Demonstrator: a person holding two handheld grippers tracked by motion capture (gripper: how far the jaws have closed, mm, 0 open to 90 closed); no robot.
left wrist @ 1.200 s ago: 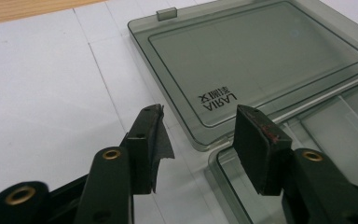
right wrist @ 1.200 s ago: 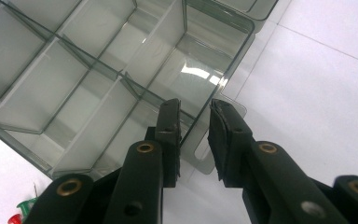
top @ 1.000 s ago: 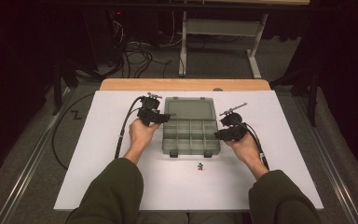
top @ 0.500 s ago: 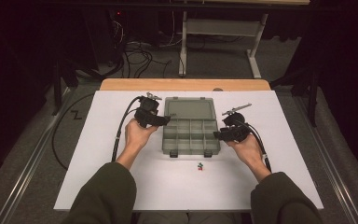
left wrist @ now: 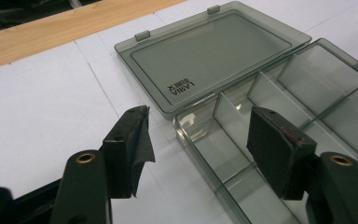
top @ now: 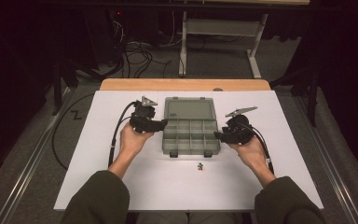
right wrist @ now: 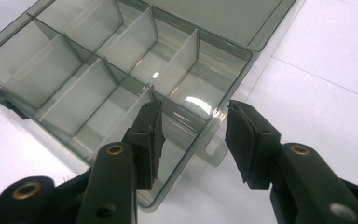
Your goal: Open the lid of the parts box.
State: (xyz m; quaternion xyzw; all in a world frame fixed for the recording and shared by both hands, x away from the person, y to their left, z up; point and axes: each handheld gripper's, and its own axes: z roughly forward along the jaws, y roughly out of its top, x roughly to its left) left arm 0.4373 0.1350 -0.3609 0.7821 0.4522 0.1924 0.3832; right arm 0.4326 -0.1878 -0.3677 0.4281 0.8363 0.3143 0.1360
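A smoky grey clear compartment box [top: 191, 137] lies open mid-table, its lid [top: 189, 110] flat behind it. My left gripper [top: 162, 124] is at the box's left side. In the left gripper view its jaws [left wrist: 198, 140] stand open astride the box's left wall [left wrist: 200, 149] near the lid [left wrist: 214, 51], pads off the plastic; they have just been opening. My right gripper [top: 217, 136] is at the right side. Its jaws [right wrist: 193, 135] have also just been opening and straddle the right wall [right wrist: 228, 98] without pressing it. The compartments [right wrist: 98, 79] look empty.
A few tiny green and red pieces [top: 199, 166] lie on the white table [top: 279, 186] just in front of the box. A wooden strip [top: 182, 84] runs along the far edge. Each gripper's cable [top: 114, 140] trails back toward the person.
The left hand has drawn slightly left and back from the box. Both pairs of jaws stand wider than before.
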